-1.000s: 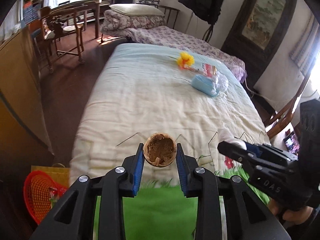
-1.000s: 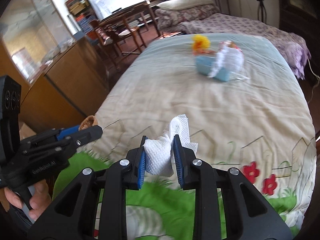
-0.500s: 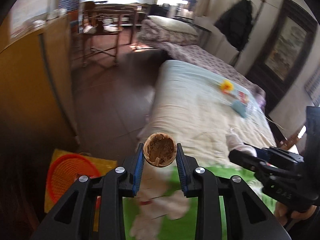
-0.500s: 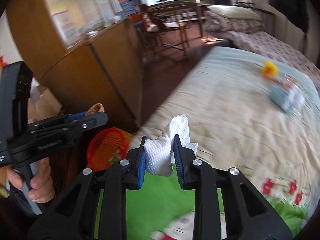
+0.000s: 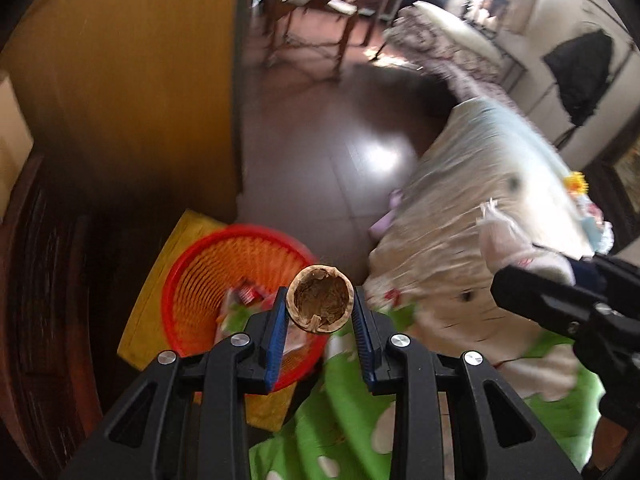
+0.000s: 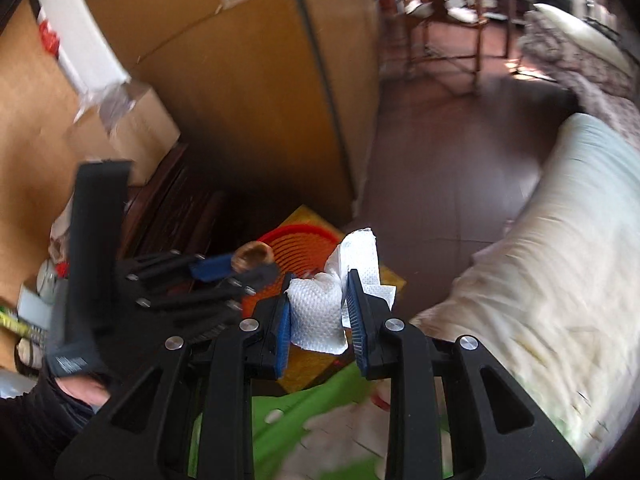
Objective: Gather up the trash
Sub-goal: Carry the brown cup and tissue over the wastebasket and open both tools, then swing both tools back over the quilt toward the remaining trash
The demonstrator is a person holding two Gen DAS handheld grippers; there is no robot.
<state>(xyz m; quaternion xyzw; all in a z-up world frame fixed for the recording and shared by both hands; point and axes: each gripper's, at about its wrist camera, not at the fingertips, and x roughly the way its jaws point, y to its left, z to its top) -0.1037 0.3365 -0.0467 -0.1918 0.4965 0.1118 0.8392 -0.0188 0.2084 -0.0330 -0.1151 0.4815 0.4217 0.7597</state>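
A bed point(image 5: 480, 184) with a pale quilt point(image 6: 560, 248) sits right of a dark floor point(image 5: 320, 140). A wooden cabinet point(image 6: 256, 92) stands left, a cardboard box point(image 6: 136, 128) beside it. Chairs point(image 5: 320, 12) stand far back, blurred.

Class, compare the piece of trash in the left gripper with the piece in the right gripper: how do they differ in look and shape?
The walnut shell half is brown, rigid and a hollow bowl; the crumpled paper towel is white, soft and shapeless. The shell sits neatly between the pads; the towel bulges out above them. Both are pinched in shut grippers near the red basket.
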